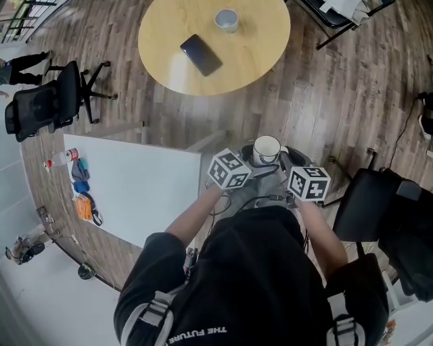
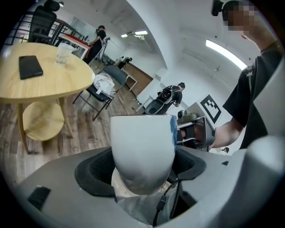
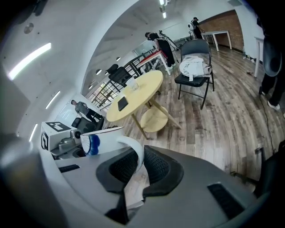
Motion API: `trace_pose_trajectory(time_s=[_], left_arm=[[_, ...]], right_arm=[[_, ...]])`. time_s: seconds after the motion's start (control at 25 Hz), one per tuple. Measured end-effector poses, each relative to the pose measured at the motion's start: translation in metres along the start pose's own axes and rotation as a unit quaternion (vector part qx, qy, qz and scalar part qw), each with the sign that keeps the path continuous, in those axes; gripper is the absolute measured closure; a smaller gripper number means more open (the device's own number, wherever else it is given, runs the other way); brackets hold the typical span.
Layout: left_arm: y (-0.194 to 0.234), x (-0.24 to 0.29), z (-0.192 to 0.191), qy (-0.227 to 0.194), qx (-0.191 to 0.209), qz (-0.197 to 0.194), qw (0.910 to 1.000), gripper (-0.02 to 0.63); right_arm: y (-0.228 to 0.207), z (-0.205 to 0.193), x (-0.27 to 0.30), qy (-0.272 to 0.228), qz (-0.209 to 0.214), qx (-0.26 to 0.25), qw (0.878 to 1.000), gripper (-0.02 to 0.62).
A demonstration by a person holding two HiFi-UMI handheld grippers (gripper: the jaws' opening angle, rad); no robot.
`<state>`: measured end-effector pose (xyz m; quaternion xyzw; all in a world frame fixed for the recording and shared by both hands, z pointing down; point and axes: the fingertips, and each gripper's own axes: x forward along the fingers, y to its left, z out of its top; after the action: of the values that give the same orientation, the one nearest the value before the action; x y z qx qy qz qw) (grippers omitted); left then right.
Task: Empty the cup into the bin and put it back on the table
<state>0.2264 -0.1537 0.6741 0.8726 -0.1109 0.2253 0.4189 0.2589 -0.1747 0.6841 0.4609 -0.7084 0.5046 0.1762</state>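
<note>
A white mug (image 1: 266, 149) with a blue mark hangs in the air in front of the person, between the two grippers. In the left gripper view the mug's body (image 2: 142, 151) sits upright between the dark pads of my left gripper (image 2: 142, 167), which closes on it from both sides. My right gripper (image 3: 138, 167) is shut on the mug's curved handle (image 3: 133, 149). In the head view the left gripper (image 1: 252, 169) and the right gripper (image 1: 284, 161) meet at the mug from either side. What the mug holds is hidden. No bin shows in any view.
A round wooden table (image 1: 264, 47) stands ahead with a black phone (image 1: 201, 55) and a glass cup (image 1: 226, 20). A white table (image 1: 142, 196) at the left carries a bottle (image 1: 61, 159) and small items. A black chair (image 1: 365, 203) is close at the right, an office chair (image 1: 47, 101) far left.
</note>
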Motion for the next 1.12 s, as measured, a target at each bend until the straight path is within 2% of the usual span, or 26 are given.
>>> trace_pose_trajectory(time_s=[0.16, 0.4, 0.84, 1.12], left_arm=[[0.007, 0.007, -0.013, 0.019, -0.044, -0.007, 0.9988, 0.209], [0.013, 0.010, -0.019, 0.026, -0.066, -0.017, 0.9973, 0.209], [0.006, 0.014, -0.024, 0.032, -0.074, -0.017, 0.9966, 0.209], [0.001, 0.014, -0.021, 0.035, -0.062, -0.019, 0.9973, 0.209]], right_arm=[[-0.009, -0.013, 0.010, 0.025, -0.001, 0.023, 0.999, 0.541], [-0.012, -0.017, 0.017, 0.036, 0.000, 0.026, 0.999, 0.541], [-0.015, -0.022, 0.011, 0.044, 0.000, 0.017, 0.999, 0.541], [-0.014, -0.020, 0.004, 0.035, 0.001, 0.013, 0.999, 0.541]])
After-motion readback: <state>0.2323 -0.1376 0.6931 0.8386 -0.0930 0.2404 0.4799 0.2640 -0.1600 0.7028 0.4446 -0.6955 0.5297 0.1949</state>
